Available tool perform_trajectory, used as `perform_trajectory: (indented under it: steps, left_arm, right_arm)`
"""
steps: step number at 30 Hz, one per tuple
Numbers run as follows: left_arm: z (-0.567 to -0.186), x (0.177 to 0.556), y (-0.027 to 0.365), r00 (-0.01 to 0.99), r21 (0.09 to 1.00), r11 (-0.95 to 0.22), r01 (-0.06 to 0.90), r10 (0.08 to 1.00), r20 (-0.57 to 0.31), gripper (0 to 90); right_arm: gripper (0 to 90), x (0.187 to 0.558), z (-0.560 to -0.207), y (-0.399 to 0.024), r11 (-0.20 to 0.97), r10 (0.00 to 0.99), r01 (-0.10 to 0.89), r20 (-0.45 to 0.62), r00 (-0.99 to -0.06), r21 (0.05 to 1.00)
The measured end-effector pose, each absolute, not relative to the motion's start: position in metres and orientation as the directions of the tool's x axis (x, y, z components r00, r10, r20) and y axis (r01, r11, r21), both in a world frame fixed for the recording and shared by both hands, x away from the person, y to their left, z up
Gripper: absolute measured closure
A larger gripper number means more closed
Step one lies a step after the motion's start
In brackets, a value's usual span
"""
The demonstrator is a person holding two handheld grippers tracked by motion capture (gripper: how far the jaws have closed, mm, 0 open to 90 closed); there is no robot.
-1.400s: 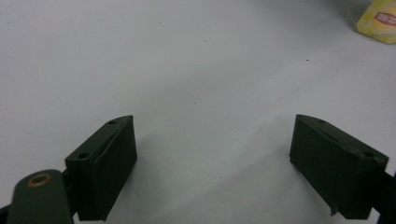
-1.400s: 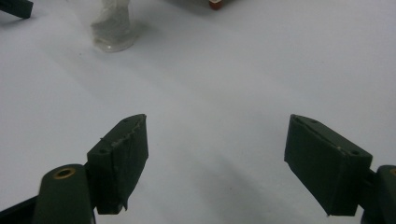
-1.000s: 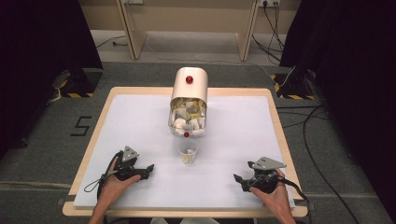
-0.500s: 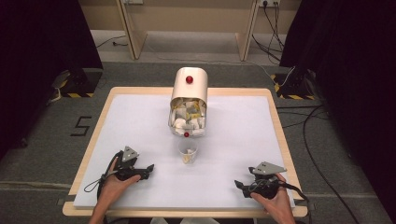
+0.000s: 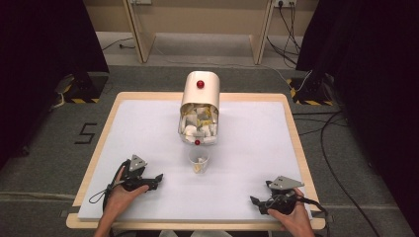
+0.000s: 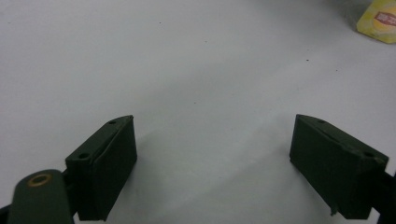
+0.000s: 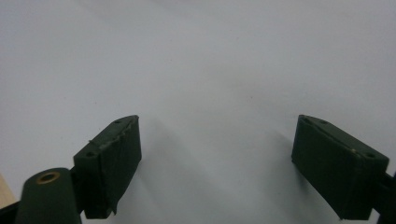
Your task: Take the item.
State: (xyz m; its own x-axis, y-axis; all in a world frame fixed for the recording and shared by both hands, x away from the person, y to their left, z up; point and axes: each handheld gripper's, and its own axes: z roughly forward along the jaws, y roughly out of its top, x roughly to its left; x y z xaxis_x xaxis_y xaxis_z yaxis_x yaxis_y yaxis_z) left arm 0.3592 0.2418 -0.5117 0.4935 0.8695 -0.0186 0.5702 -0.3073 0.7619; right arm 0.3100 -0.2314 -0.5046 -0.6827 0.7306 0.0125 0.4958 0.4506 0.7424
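A cream bin (image 5: 199, 94) with a red knob stands at the table's far middle. Its clear front (image 5: 197, 126) is packed with white and yellow packets. Just in front of it a small clear cup (image 5: 199, 162) holds something yellowish. My left gripper (image 5: 156, 180) rests open on the near left of the white table (image 5: 257, 148), left of the cup. In the left gripper view the left gripper (image 6: 215, 154) is empty, and a yellow packet (image 6: 380, 18) shows far off. My right gripper (image 5: 255, 204) (image 7: 217, 154) lies near the front right; its jaws have just been opening, with nothing between them.
The table's wooden rim (image 5: 296, 148) frames the white surface. Beyond it lie grey floor, cables (image 5: 336, 148) at the right and dark curtains on both sides. Bare white surface stretches between the two grippers in front of the cup.
The right hand and its gripper have slid a little toward the near edge of the table. The left hand, bin and cup have stayed put.
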Motion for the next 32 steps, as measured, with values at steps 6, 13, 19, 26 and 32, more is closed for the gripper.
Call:
perform_trajectory:
  steps: [6, 13, 19, 26, 32]
  left_arm:
    - [-0.5117, 0.3591, 0.2416, 0.493, 0.762, -0.308, 0.569, 0.87, -0.017, 14.0]
    - [-0.5117, 0.3591, 0.2417, 0.494, 0.762, -0.308, 0.57, 0.87, -0.018, 14.0]
    - [-0.5117, 0.3592, 0.2417, 0.493, 0.762, -0.307, 0.57, 0.87, -0.018, 13.9]
    - [-0.5117, 0.3592, 0.2417, 0.493, 0.762, -0.307, 0.57, 0.87, -0.018, 13.9]
    - [-0.5117, 0.3592, 0.2418, 0.494, 0.762, -0.307, 0.57, 0.869, -0.019, 13.9]
  right_arm:
    - [15.3, 0.3083, -0.5068, -0.2321, 0.458, 0.723, 0.474, -0.006, -0.691, 0.752]
    - [15.1, 0.3085, -0.5076, -0.2328, 0.456, 0.72, 0.468, -0.004, -0.694, 0.757]
    - [15.1, 0.3085, -0.5076, -0.2328, 0.456, 0.719, 0.468, -0.004, -0.695, 0.757]
    - [15.1, 0.3085, -0.5076, -0.2328, 0.456, 0.719, 0.468, -0.004, -0.695, 0.757]
    - [15.1, 0.3086, -0.5078, -0.2328, 0.456, 0.719, 0.467, -0.004, -0.695, 0.758]
